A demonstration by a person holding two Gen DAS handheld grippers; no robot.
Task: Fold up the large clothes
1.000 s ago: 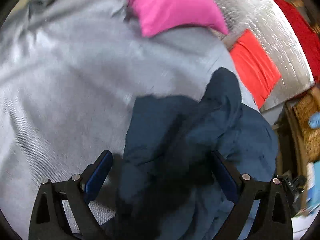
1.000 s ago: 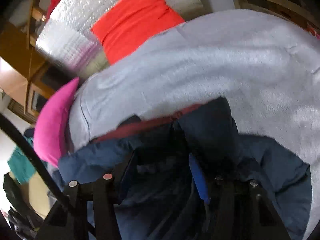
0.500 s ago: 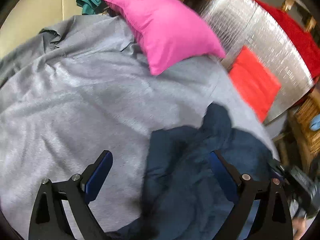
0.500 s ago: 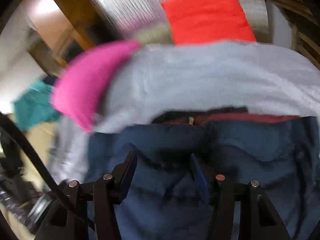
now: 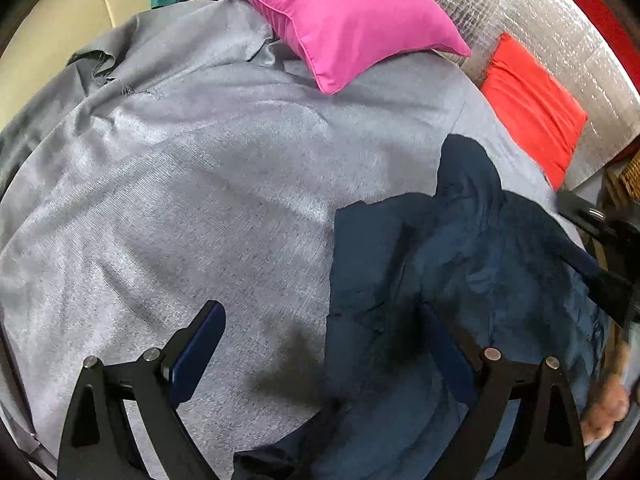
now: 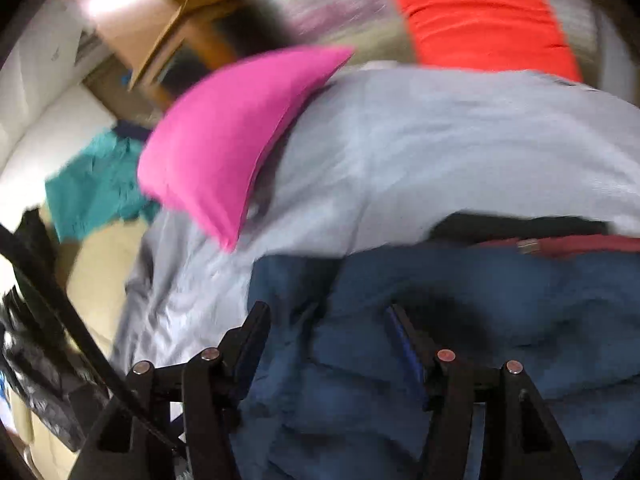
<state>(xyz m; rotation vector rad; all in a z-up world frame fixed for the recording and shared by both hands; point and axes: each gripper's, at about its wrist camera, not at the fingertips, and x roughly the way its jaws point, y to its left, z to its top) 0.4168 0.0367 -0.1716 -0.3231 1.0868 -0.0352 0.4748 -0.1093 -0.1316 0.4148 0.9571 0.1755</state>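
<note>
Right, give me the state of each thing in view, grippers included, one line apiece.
Navy jacket: crumpled on the grey sheet, not folded flat.
Grey sheet: spread out, lightly wrinkled.
Pink pillow: lying on the sheet's far edge.
Red cloth: flat on the silver mat.
Teal garment: bunched up beyond the pillow.
Left gripper: open, holding nothing.
Right gripper: jaws opening above the jacket, pads not pressing it.

Grey sheet [image 5: 192,208] spread as the surface; lying on it, navy jacket [image 5: 472,280] at the near edge and pink pillow [image 5: 340,12] at the far side.
</note>
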